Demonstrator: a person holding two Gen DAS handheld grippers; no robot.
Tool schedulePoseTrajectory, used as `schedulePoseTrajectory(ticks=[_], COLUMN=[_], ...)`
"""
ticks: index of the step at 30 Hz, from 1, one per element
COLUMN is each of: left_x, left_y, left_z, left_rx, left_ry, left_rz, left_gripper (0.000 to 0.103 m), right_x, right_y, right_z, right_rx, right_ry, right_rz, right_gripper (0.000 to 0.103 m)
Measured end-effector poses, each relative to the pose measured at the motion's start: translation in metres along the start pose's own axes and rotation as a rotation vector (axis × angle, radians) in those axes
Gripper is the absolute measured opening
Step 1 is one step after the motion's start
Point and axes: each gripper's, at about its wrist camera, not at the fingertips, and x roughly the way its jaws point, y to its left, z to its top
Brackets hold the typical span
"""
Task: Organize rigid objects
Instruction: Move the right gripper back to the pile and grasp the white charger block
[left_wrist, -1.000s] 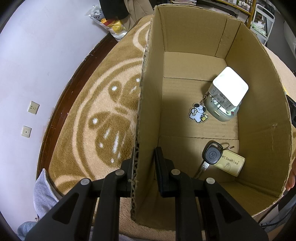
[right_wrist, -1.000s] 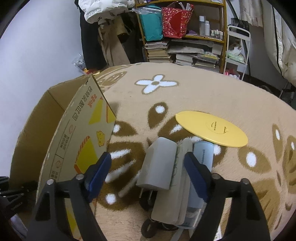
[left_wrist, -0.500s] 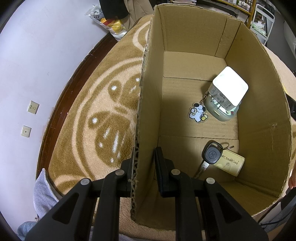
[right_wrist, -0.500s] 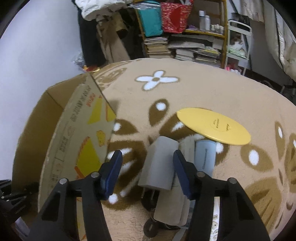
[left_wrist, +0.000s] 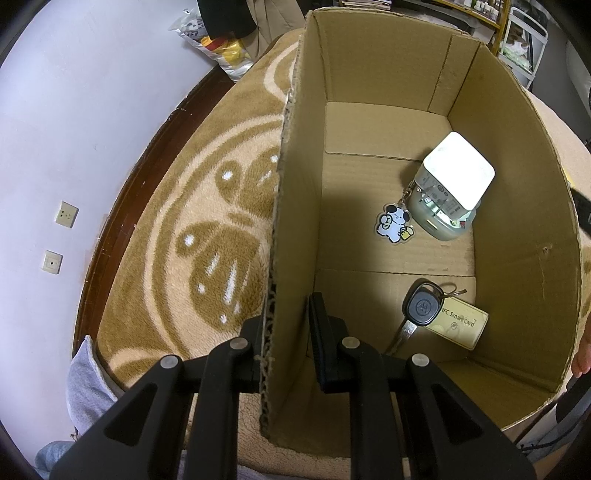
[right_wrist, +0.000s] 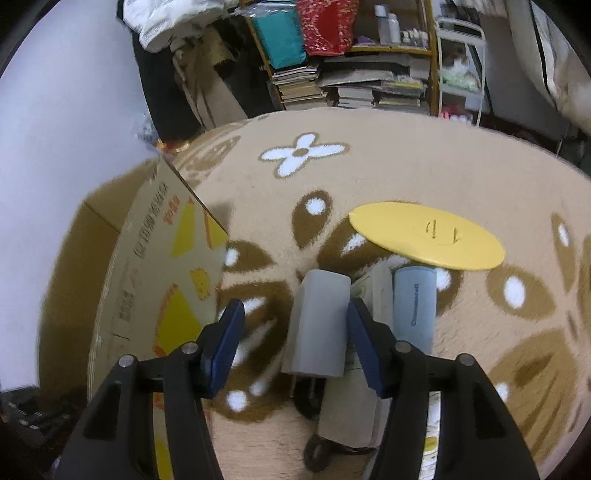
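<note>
My left gripper (left_wrist: 286, 328) is shut on the left wall of the open cardboard box (left_wrist: 295, 206). Inside lie a white-lidded jar (left_wrist: 448, 195) with a dog keychain (left_wrist: 393, 223), and a black car key (left_wrist: 421, 308) on an NFC smart card (left_wrist: 456, 323). My right gripper (right_wrist: 295, 332) is open, its blue-padded jaws on either side of a grey charger block (right_wrist: 317, 321) lying on the rug. A light blue cylinder (right_wrist: 413, 302) lies to the block's right, with a flat pale item between and under them. The box also shows in the right wrist view (right_wrist: 159, 280).
A yellow disc (right_wrist: 424, 234) lies on the tan patterned rug (right_wrist: 388, 170) beyond the block. A black cable end (right_wrist: 317, 450) lies below the block. Shelves with books and bags (right_wrist: 351, 74) stand at the back. A white wall (left_wrist: 74, 129) lies left.
The right gripper has moved forward and down over the grey block and its jaws have narrowed around it. The left gripper and box have not moved.
</note>
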Motion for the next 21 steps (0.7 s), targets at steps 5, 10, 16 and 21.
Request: schedulePoseTrajectory(ticks=[5, 10, 16, 21], left_x=[-0.001, -0.001, -0.002, -0.003], left_y=[0.0, 0.0, 0.0, 0.0], left_z=[0.0, 0.0, 0.001, 0.002], left_rx=[0.003, 0.002, 0.0, 0.001], left_ry=[-0.002, -0.001, 0.001, -0.005], left_rz=[0.001, 0.0, -0.003, 0.004], left_gripper=[0.017, 0.017, 0.017, 0.017], right_x=[0.002, 0.008, 0.019, 0.02], right_y=[0.003, 0.013, 0.018, 0.014], right_z=[-0.002, -0.01, -0.018, -0.018], right_rx=[-0.023, -0.048, -0.056, -0.031], right_ry=[0.027, 0.06, 0.073, 0.068], right_rz=[-0.004, 0.008, -0.049, -0.053], right_gripper=[0.062, 0.06, 0.046, 0.039])
